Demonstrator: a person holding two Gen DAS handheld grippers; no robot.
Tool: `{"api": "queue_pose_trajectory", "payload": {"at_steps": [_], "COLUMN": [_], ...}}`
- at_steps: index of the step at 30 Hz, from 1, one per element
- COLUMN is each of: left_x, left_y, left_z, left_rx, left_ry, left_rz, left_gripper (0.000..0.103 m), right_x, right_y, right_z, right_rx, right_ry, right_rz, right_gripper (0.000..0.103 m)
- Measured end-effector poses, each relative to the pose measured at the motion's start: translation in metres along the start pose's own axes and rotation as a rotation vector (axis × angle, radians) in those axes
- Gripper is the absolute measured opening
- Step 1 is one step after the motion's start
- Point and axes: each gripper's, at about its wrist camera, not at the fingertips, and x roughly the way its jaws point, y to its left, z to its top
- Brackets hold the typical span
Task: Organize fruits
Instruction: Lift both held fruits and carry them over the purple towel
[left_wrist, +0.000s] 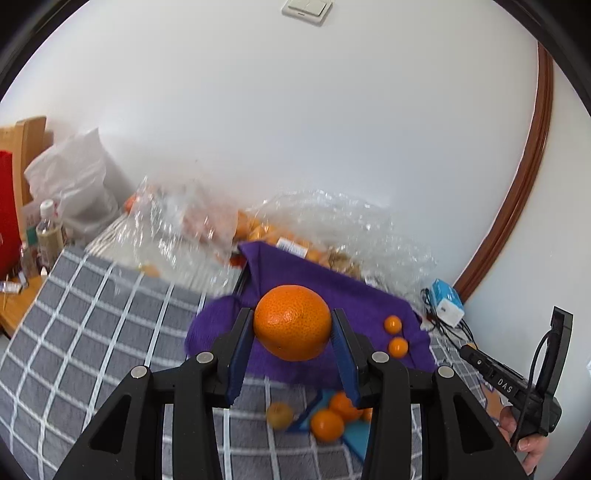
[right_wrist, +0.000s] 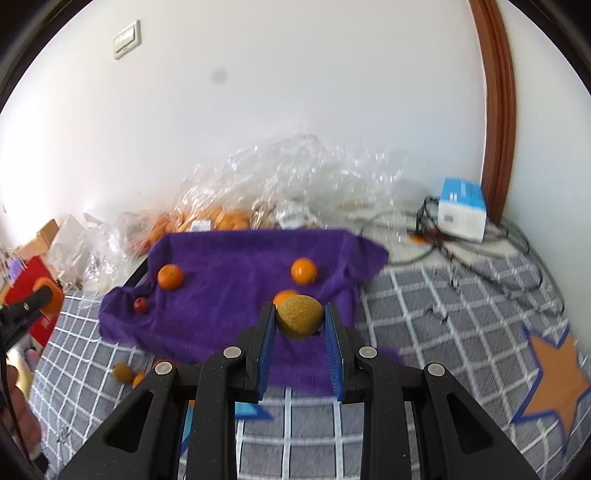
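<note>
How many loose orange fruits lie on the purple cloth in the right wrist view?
3. One small round orange fruit at the purple cloth's left, one right of centre, one half hidden behind the held brownish-green fruit. More may be hidden.

The left gripper (left_wrist: 292, 325) is showing matte black angular arms with blue ribbed pads (left_wrist: 240, 354) and round silver pins (left_wrist: 205, 357) behind them. The right gripper (right_wrist: 300, 321) is wearing the same black frame; its handle is carrying white "DAS" lettering and a black cable.

Grey checked bedsheet (right_wrist: 424, 295), blue-white box (right_wrist: 461, 210) among cables (right_wrist: 498, 266), wall switch (left_wrist: 306, 9) — bottle (left_wrist: 50, 230) at left.
</note>
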Motion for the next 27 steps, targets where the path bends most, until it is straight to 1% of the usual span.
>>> {"api": "queue_pose_trajectory", "payload": {"at_steps": [3,6,9,11,16,17,19,24,27], "left_x": [0.010,0.026,0.044,0.057,0.097,0.106,0.125,0.151,0.161], "left_y": [-0.010,-0.020,-0.024,-0.027,-0.027,-0.027,-0.027,-0.030,-0.032], "left_z": [0.014,0.021,0.020,0.017,0.002,-0.001,-0.005,-0.011,-0.018], "left_rx": [0.013,0.022,0.006,0.010,0.031,0.034,0.035,0.039,0.057], "left_ry": [-0.012,-0.014,0.009,0.025,0.096,0.116,0.163,0.217,0.246], "left_rz": [-0.005,0.004,-0.006,0.000,0.034,0.047,0.068,0.119,0.149], "left_gripper": [0.040,0.040,0.040,0.040,0.040,0.040,0.040,0.040,0.040], "right_x": [0.010,0.025,0.050,0.066,0.089,0.091,0.094,0.108,0.110], "right_y": [0.006,0.008,0.008,0.005,0.003,0.003,0.003,0.006,0.008], "right_z": [0.015,0.023,0.019,0.008,-0.007,-0.009,-0.012,-0.023,-0.025], "right_rx": [-0.015,-0.024,-0.037,-0.035,-0.041,-0.042,-0.045,-0.084,-0.110], "right_ry": [0.002,0.015,0.062,0.097,0.169,0.178,0.193,0.227,0.219], "right_rz": [0.012,0.026,0.033,0.035,0.036,0.061,0.071,0.018,-0.007], "right_gripper": [0.026,0.026,0.026,0.026,0.026,0.026,0.026,0.026,0.026]}}
